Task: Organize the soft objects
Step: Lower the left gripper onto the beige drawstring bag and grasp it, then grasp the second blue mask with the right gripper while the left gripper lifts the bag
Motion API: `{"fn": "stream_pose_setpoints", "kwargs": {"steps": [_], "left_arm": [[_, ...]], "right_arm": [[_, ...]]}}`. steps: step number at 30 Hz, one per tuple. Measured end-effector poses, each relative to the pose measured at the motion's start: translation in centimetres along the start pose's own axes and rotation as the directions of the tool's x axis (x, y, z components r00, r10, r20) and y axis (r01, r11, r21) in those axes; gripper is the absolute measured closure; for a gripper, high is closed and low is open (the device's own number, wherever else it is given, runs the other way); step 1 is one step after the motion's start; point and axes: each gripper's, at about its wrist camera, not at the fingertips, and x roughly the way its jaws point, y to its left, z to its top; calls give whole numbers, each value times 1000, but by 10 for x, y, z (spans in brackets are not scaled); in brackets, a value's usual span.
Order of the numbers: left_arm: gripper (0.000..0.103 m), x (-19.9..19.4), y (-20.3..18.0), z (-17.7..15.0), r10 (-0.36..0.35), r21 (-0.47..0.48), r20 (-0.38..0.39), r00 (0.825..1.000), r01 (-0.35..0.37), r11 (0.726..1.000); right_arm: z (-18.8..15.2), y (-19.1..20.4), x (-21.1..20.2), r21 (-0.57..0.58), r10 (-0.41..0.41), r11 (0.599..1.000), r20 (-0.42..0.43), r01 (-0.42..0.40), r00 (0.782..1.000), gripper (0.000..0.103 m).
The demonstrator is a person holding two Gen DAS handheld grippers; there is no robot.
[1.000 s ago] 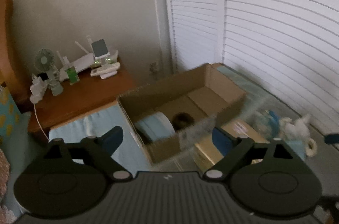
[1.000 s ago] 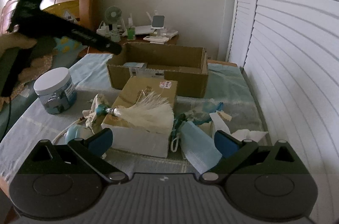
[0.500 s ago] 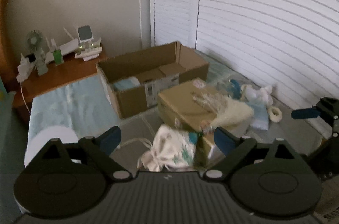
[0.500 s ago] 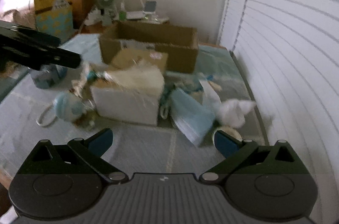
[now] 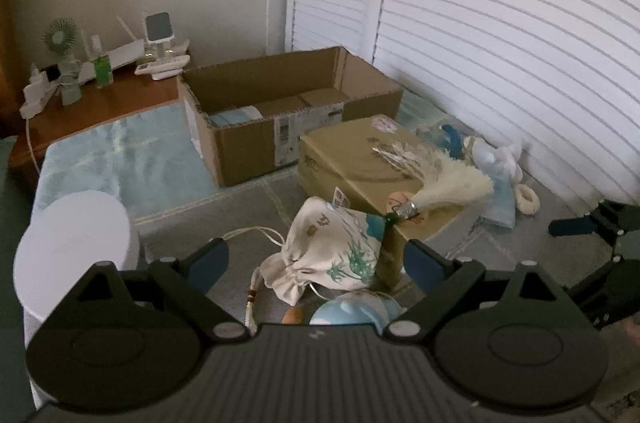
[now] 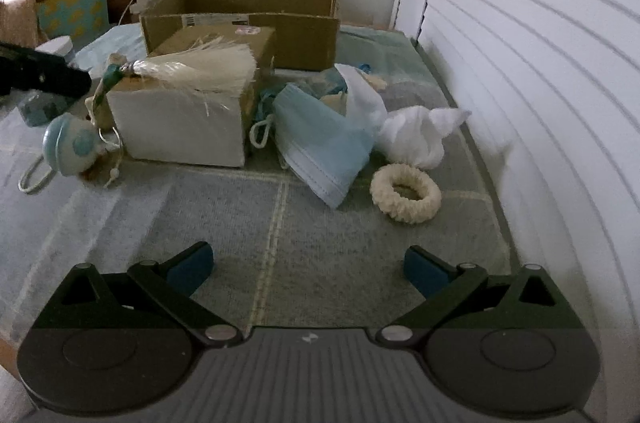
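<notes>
My left gripper (image 5: 316, 263) is open and empty, just above a cream drawstring pouch (image 5: 332, 247) with green print and a pale blue round soft toy (image 5: 356, 307). A cream tassel (image 5: 444, 183) lies on a closed tan box (image 5: 360, 155). My right gripper (image 6: 308, 265) is open and empty over bare blanket, short of a blue face mask (image 6: 320, 143), a cream scrunchie (image 6: 406, 193) and a white cloth (image 6: 416, 135). The open cardboard box (image 5: 280, 111) behind holds a blue mask.
A white-lidded jar (image 5: 72, 247) stands at the left. A wooden nightstand (image 5: 100, 103) with a fan and small devices is at the back left. White louvred doors (image 6: 540, 63) run along the right side. The grey-green blanket (image 6: 280, 223) covers the surface.
My left gripper has swung down from the cardboard box to the pouch and blue toy. My right gripper has pulled back and lowered toward the blanket near the mask and scrunchie.
</notes>
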Motion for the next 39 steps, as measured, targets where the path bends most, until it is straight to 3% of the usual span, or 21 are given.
{"fn": "stream_pose_setpoints", "kwargs": {"steps": [7, 16, 27, 33, 39], "left_arm": [[12, 8, -2, 4, -36, 125, -53, 998, 42, 991], [18, 34, 0, 17, -113, 274, -153, 982, 152, 950], [33, 60, 10, 15, -195, 237, -212, 958, 244, 941], [36, 57, 12, 15, -195, 238, -210, 958, 244, 940], [37, 50, 9, 18, -181, 258, -201, 963, 230, 938]], "right_arm": [[-4, -5, -1, 6, 26, 1000, 16, -26, 1000, 0], [-6, -5, -2, 8, 23, 1000, 26, -23, 999, 0], [-8, -4, -5, 14, 16, 1000, 36, -17, 999, 0], [-3, -4, -4, 0, 11, 1000, 27, -11, 1000, 0], [9, -3, -9, -34, -12, 999, 77, 14, 997, 0]]}}
